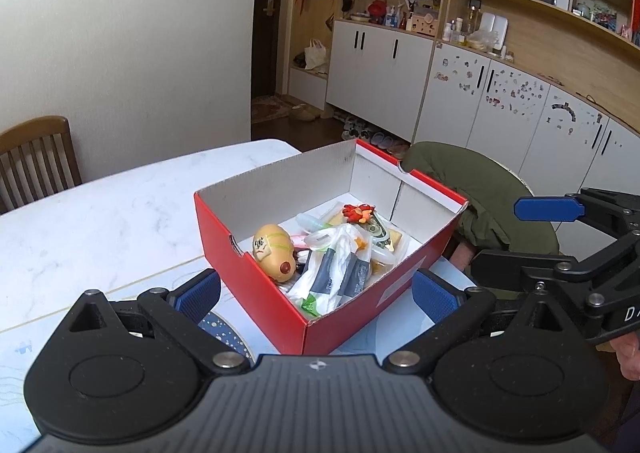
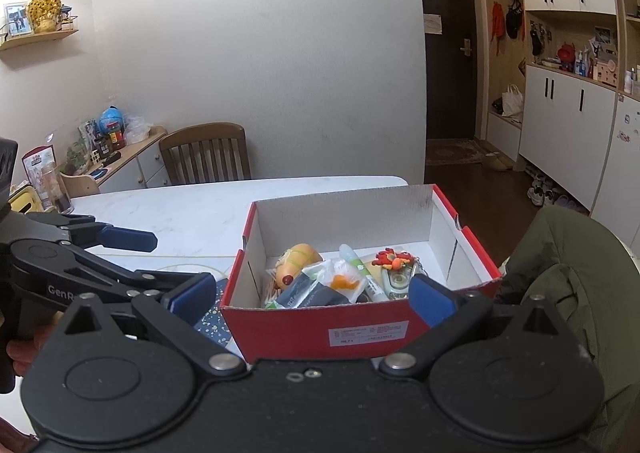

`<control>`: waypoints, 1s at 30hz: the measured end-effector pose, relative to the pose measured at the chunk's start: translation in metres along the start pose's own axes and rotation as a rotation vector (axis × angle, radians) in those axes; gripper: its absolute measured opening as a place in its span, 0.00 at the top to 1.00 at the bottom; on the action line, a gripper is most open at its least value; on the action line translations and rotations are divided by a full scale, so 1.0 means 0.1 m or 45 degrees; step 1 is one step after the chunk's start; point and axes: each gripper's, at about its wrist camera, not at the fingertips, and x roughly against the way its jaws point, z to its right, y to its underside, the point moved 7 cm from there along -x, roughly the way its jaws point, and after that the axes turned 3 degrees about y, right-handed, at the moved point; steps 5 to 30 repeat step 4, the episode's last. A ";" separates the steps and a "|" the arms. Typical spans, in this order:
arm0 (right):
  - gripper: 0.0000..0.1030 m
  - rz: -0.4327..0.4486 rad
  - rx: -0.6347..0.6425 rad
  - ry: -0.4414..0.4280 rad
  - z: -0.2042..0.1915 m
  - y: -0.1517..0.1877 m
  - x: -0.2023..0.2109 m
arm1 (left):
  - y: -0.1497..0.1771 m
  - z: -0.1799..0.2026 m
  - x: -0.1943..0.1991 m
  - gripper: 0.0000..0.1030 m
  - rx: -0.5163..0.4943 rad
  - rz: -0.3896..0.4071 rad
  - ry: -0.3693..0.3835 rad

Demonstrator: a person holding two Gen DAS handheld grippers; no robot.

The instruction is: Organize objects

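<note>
A red cardboard box (image 1: 256, 285) with a white inside stands on the white table and holds a tan toy figure (image 1: 274, 249), plastic bags (image 1: 336, 269), a red knitted charm (image 1: 360, 213) and other small items. It also shows in the right wrist view (image 2: 320, 329). My left gripper (image 1: 316, 293) is open and empty, its blue pads on either side of the box's near corner, apart from it. My right gripper (image 2: 312, 295) is open and empty in front of the box's labelled side. Each gripper shows in the other's view, the right one (image 1: 500, 237) and the left one (image 2: 160, 265).
A dark blue starred item (image 1: 224, 329) lies on the table under the left fingers. A chair draped with a green jacket (image 1: 480, 189) stands right of the box. A wooden chair (image 2: 204, 153) stands at the table's far side. White cabinets (image 1: 500, 105) line the wall.
</note>
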 end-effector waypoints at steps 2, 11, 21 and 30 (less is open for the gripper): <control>0.00 -0.006 -0.012 0.005 0.02 0.01 0.00 | 0.01 -0.01 0.01 0.01 0.010 -0.005 0.001; 0.00 -0.011 -0.026 0.009 0.03 0.01 0.00 | 0.02 -0.02 0.01 0.01 0.019 -0.009 0.007; 0.00 -0.011 -0.026 0.009 0.03 0.01 0.00 | 0.02 -0.02 0.01 0.01 0.019 -0.009 0.007; 0.00 -0.011 -0.026 0.009 0.03 0.01 0.00 | 0.02 -0.02 0.01 0.01 0.019 -0.009 0.007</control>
